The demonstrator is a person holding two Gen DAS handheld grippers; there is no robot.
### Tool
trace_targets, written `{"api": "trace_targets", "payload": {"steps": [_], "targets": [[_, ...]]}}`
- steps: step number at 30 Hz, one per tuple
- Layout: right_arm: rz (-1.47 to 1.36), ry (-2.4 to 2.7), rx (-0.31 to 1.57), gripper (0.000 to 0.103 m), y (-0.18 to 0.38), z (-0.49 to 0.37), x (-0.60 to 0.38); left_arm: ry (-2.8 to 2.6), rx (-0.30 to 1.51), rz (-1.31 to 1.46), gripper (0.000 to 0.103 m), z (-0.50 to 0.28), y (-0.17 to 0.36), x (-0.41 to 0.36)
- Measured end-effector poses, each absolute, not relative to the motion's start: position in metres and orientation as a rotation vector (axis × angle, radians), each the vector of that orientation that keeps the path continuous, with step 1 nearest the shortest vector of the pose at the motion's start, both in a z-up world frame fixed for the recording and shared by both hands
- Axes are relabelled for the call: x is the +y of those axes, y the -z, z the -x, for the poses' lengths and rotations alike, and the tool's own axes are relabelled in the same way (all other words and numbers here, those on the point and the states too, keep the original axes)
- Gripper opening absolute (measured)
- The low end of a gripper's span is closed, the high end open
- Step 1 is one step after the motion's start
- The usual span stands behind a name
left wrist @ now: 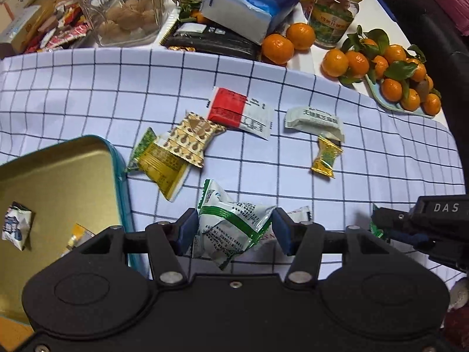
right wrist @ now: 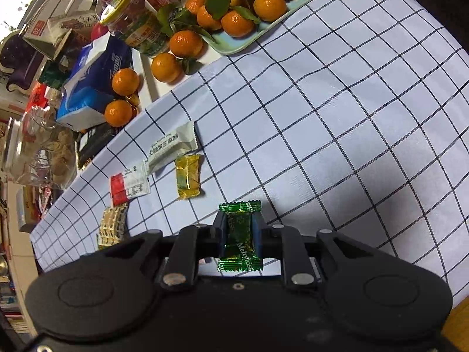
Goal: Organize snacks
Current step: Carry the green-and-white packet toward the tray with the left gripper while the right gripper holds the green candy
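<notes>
My left gripper (left wrist: 234,231) has its jaws around a white and green snack packet (left wrist: 231,228), pads touching both its sides, low over the checked cloth. An open gold tin (left wrist: 58,176) with a teal rim lies to its left and holds two small wrapped snacks. My right gripper (right wrist: 240,231) is shut on a green wrapped candy (right wrist: 239,236) and holds it above the cloth; it shows at the right edge of the left wrist view (left wrist: 392,226). Loose on the cloth lie a red and white sachet (left wrist: 240,111), a gold patterned packet (left wrist: 190,138), a yellow-green packet (left wrist: 161,164), a grey-white bar (left wrist: 313,123) and a gold candy (left wrist: 325,158).
A plate of mandarins (left wrist: 390,73) sits at the far right, with loose mandarins (left wrist: 278,48), a green-labelled jar (left wrist: 334,14), a blue tissue pack (left wrist: 249,3) and a clear box of walnuts (left wrist: 129,14) along the back. The cloth's right half (right wrist: 351,117) is bare.
</notes>
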State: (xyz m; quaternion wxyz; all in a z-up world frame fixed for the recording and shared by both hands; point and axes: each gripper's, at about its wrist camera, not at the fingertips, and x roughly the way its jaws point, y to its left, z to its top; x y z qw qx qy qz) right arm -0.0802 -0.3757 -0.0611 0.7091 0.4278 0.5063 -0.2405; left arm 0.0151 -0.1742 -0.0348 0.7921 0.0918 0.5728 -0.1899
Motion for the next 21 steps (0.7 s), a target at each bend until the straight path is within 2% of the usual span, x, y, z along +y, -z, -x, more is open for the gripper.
{"api": "trace_targets", "payload": {"steps": [21], "targets": [[-0.770, 0.503, 1.201, 0.020, 0.068, 0.063, -0.311, 0.333, 1.217, -0.259, 0.060, -0.011, 0.033, -0.147]]}}
